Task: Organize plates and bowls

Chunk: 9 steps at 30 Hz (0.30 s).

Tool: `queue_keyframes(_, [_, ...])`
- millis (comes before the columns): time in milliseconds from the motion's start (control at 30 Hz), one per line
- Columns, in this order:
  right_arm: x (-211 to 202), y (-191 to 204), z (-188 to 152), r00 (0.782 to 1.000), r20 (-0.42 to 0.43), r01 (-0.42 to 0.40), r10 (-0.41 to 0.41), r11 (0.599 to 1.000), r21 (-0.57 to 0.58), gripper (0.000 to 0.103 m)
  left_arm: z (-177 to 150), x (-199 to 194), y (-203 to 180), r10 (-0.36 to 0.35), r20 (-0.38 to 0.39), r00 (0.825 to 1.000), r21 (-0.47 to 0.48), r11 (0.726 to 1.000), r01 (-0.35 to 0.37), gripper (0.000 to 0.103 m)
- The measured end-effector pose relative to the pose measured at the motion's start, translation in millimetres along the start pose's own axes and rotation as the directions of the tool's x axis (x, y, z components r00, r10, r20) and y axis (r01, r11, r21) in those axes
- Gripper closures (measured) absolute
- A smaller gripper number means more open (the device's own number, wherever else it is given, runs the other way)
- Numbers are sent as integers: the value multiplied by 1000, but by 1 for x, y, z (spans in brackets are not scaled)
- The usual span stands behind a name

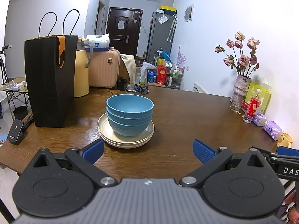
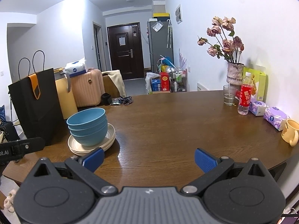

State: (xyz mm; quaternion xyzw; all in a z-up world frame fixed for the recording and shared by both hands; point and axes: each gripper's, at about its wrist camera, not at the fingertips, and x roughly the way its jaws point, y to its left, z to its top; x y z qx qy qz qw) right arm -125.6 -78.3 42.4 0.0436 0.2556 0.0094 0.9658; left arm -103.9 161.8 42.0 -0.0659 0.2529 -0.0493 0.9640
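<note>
1. Three round blue plastic bowls [image 1: 129,116] sit nested one inside another on top of a stack of shallow cream-coloured round plates [image 1: 125,138], all resting on the dark brown wooden table [image 1: 186,115].
2. The left gripper [image 1: 148,152] has its blue-padded fingers [image 1: 202,151] spread wide and grips nothing; the stack of bowls and plates lies straight ahead of it, slightly toward its left finger, with a strip of bare table between the fingertips and the nearest plate rim.
3. The right gripper [image 2: 149,157] is likewise wide open and empty. From it the blue bowls [image 2: 87,126] and cream plates [image 2: 89,146] lie ahead and off to the left; in this view the tip of its left finger [image 2: 93,158] overlaps the near plate edge, though whether they touch cannot be told.
4. A tall black paper bag with rope handles and an orange tab [image 1: 49,78] stands just left of the stack, beyond the left gripper.
5. Far to the right of both grippers, along the wall, stand a vase of dried pink roses [image 2: 234,72], a clear drinking glass [image 2: 229,95], a red-labelled plastic bottle [image 2: 245,95], purple tissue packs [image 2: 274,118] and a yellow mug [image 2: 290,132].
</note>
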Motion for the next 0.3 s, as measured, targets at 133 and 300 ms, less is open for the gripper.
queue_keyframes(133, [0, 0, 0, 1000, -4, 1, -1, 1000, 0, 0, -2, 0, 0, -13, 0, 1000, 2, 1000, 13, 0])
queue_keyframes(300, [2, -2, 0, 1000, -11, 2, -2, 1000, 3, 0, -3, 3, -1, -13, -8, 1000, 4, 1000, 14, 0])
